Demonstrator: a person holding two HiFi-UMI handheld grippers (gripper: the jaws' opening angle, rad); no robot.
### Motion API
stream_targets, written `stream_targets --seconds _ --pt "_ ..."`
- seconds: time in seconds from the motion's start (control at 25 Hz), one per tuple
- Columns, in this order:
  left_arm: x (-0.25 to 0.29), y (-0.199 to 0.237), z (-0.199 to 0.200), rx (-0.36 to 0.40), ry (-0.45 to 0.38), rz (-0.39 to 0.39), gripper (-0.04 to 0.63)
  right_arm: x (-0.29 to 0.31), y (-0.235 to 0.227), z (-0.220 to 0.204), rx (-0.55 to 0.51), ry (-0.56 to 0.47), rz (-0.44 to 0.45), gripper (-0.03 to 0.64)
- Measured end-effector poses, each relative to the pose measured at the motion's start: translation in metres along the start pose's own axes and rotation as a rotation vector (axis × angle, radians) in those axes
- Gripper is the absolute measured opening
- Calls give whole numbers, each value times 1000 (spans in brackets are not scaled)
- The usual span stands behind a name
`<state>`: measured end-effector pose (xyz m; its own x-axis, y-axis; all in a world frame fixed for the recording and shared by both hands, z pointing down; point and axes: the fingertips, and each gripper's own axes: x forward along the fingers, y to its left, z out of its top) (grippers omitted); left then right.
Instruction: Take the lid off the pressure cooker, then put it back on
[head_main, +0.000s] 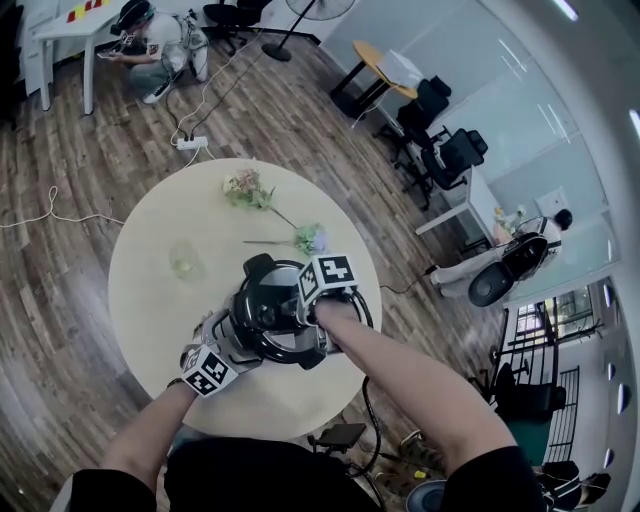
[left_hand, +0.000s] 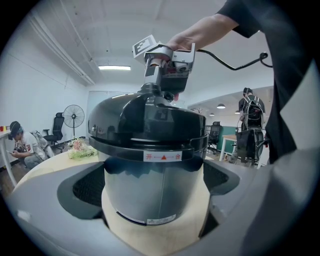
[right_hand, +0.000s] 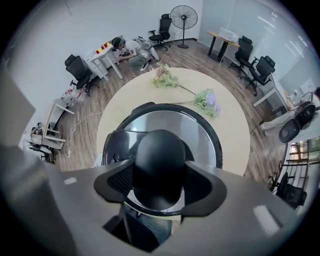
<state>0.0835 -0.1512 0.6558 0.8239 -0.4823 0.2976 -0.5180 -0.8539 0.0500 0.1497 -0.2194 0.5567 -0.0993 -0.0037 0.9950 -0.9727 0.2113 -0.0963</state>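
The jaws of my right gripper are squeezed on the round black knob on top of the lid, pointing straight down. The jaws of my left gripper hug the shiny pot of the pressure cooker from the side. The lid sits on the pot, and the pot stands on the round table. I think this step is turning the lid, but I cannot tell if it is to unlock it or to lock it. To do it well, I should hold the pot tight so it does not spin, twist the knob flat and slow, and lift only when the lid feels loose. A white label on the lid's rim has red writing, 开 and 合, with a red arrow between them. A sticker low on the pot is too small to read.
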Motion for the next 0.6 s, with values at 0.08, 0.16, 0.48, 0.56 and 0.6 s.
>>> stream_targets --seconds 0.08,0.16,0.48,0.56,0.6 --pt "0 0 0 2 1 2 591 -4 0 0 -4 5 5 291" --pt "1 1 -1 4 2 1 591 -11 1 1 -5 6 13 290" --pt "0 -1 -2 5 7 4 591 -34 2 0 38 -18 80 290" --pt "1 -1 -1 3 8 5 591 -37 3 2 55 -21 90 290" --pt "1 -2 -1 2 9 5 591 -39 3 3 59 -19 93 290"
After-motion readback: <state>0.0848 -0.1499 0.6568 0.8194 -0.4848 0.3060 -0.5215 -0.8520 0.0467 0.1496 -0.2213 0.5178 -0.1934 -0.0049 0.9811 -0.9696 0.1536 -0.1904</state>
